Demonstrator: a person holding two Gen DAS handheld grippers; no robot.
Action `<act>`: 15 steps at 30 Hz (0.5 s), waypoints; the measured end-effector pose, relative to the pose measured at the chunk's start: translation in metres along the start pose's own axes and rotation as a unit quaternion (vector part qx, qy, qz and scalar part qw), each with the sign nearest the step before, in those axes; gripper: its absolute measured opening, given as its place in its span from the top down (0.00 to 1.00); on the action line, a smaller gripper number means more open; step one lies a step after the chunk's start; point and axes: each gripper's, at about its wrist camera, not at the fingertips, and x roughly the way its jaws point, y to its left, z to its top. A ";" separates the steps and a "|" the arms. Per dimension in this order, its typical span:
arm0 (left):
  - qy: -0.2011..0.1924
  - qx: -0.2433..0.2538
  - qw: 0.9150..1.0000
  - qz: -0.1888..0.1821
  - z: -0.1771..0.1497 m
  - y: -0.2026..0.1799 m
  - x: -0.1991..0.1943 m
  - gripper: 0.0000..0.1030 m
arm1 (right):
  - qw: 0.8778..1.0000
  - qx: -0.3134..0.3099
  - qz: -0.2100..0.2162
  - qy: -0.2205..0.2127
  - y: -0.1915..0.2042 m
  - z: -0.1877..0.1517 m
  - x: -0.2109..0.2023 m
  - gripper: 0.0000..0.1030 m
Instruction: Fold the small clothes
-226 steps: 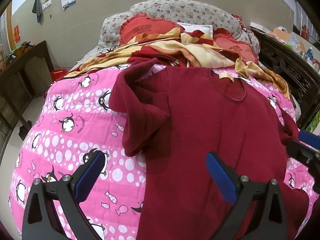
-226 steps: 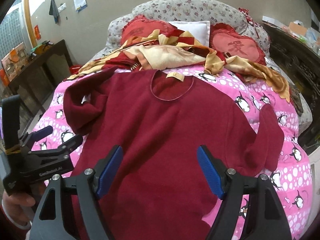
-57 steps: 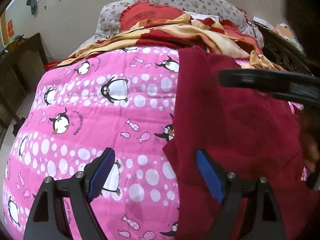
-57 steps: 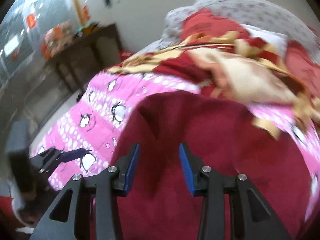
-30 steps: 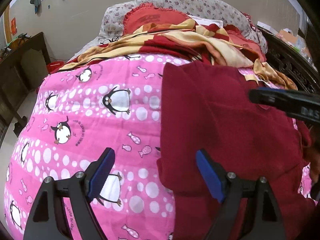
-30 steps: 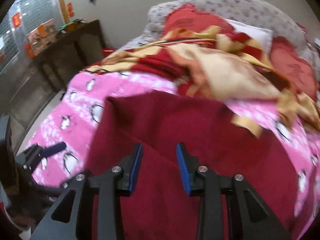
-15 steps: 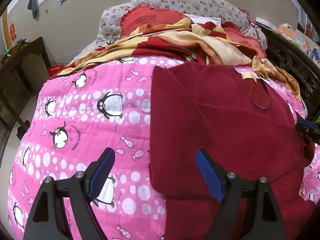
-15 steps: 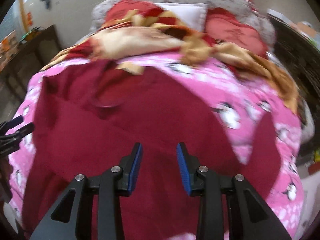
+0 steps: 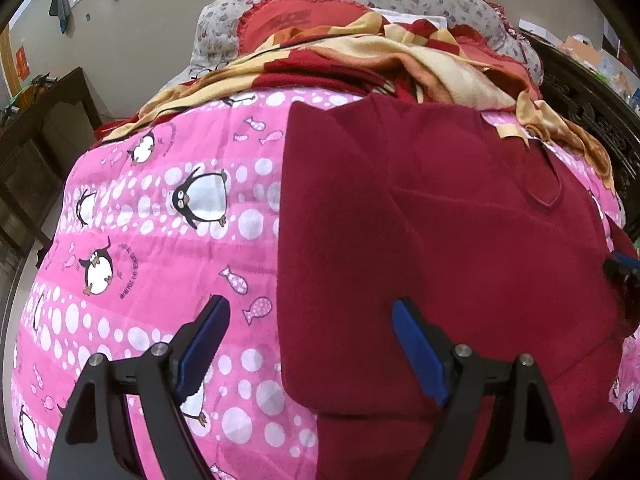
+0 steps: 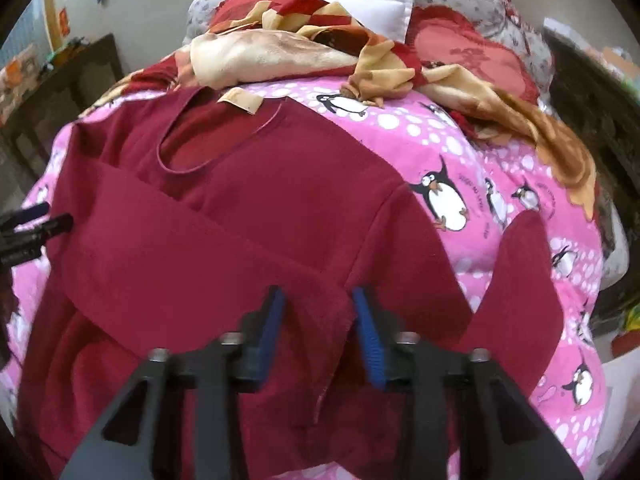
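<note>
Gripping a bunched fold of the dark red fleece long-sleeved top (image 10: 248, 240), our right tool (image 10: 318, 320) has just closed narrow on the fabric near the folded-in sleeve. Our left tool (image 9: 308, 340) hangs wide and empty over the top's straight folded edge. We judge that this thick pinch may catch several layers, so lifting could drag the finished fold askew across the pink penguin-print quilt (image 9: 152, 208) on the bed.

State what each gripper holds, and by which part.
Right gripper: shut on the dark red sweater, at the folded-over sleeve's end. Left gripper: open, holding nothing.
</note>
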 end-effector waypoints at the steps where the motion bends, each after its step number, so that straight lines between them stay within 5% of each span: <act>1: 0.000 -0.002 1.000 -0.001 0.000 0.001 0.000 0.16 | 1.000 -0.004 -0.007 -0.009 0.000 0.000 -0.004 0.81; 7: 0.004 -0.006 1.000 0.000 0.000 -0.001 0.006 0.16 | 0.997 0.026 -0.011 -0.069 -0.016 0.010 -0.035 0.81; 15: 0.011 -0.014 1.000 0.002 -0.002 0.000 0.012 0.16 | 0.997 0.067 -0.035 -0.022 -0.023 0.012 0.002 0.74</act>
